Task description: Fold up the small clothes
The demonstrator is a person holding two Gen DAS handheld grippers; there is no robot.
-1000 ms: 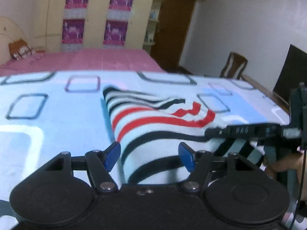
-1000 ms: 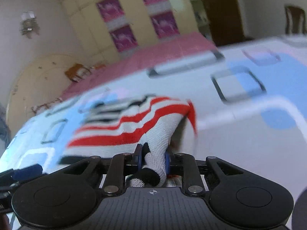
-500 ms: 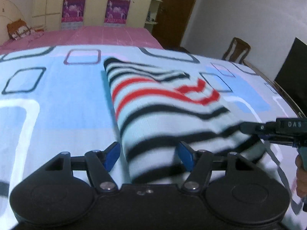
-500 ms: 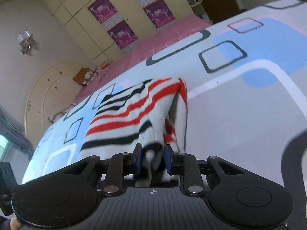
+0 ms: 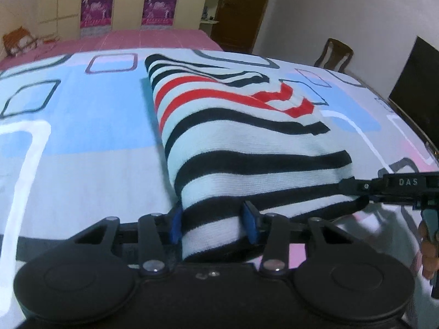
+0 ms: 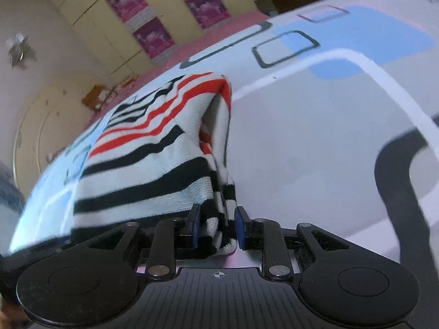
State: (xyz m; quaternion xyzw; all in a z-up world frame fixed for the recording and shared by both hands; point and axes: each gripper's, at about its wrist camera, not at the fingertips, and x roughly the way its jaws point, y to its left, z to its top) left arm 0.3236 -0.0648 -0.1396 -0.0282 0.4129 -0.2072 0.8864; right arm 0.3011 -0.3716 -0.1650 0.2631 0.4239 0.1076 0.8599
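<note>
Stripes fill both views: the top [image 5: 247,142] lies folded on the bedsheet [image 5: 68,126], its long axis running from your grippers away toward the pink bedding [image 5: 142,38] at the far end. Black bands sit at the near end, red ones further up.

Your left gripper [image 5: 215,226] has the near hem between its blue pads [image 5: 175,226], and its jaws are closing on it; the left pad touches the cloth edge, but the right pad's contact is hard to judge, so no firm clamp there. How much hem runs under the gripper body is hidden.

Your right gripper [image 6: 216,226] is clamped on a bunched corner of the top [image 6: 153,170], cloth squeezed tight between the pads [image 6: 195,224]. In that view the fabric tents up off the sheet, and the gap under the fold shows a bit of red stripe; the rest inside is dark and unclear. The view is blurred and tilted.

From the left view, your right gripper [image 5: 356,189] comes in from the right edge at the top's near corner, with white letters "DAS" readable on its finger [image 5: 406,182]. Its handle and your fingers [image 5: 428,246] are cut off by the frame.

Purple posters [image 5: 96,8] on the far cupboards carry writing too small to read. A chair [image 5: 333,54] and a dark screen [image 5: 414,82] stand at right, partly cropped.
</note>
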